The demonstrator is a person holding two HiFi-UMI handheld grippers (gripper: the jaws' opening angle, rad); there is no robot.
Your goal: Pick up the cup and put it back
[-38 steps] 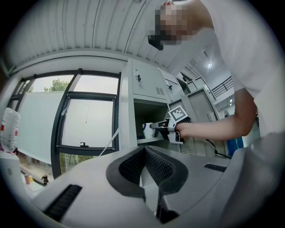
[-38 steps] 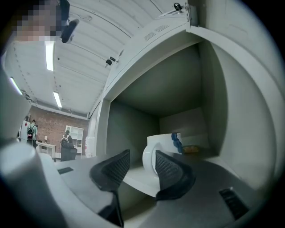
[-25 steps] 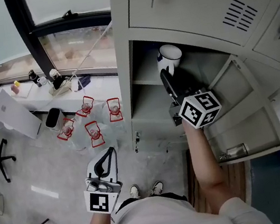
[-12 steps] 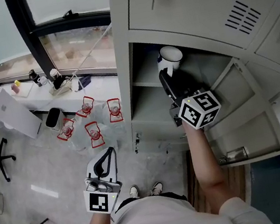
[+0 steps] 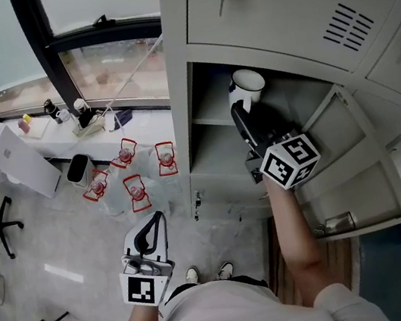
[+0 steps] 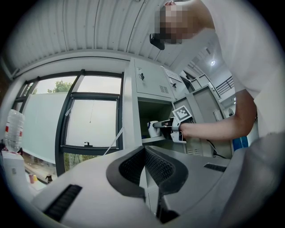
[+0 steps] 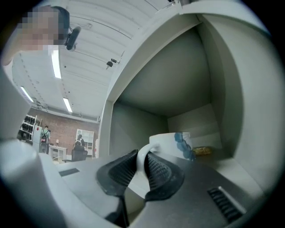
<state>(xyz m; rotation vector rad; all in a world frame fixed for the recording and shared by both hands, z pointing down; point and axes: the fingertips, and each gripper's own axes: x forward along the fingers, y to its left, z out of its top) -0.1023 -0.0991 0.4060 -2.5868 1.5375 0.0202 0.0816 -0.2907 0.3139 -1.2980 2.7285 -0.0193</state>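
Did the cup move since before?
No. The cup keeps its spot on the locker shelf; the right hand-held gripper has just been closing its jaws on the handle.

The right claw (image 5: 240, 113), just closing on the handle (image 7: 140, 160), covers the cup's (image 5: 249, 79) lower side in the head view, and a yellowish thing (image 7: 205, 151) at the locker's (image 7: 187, 80) back is too blurred to name.
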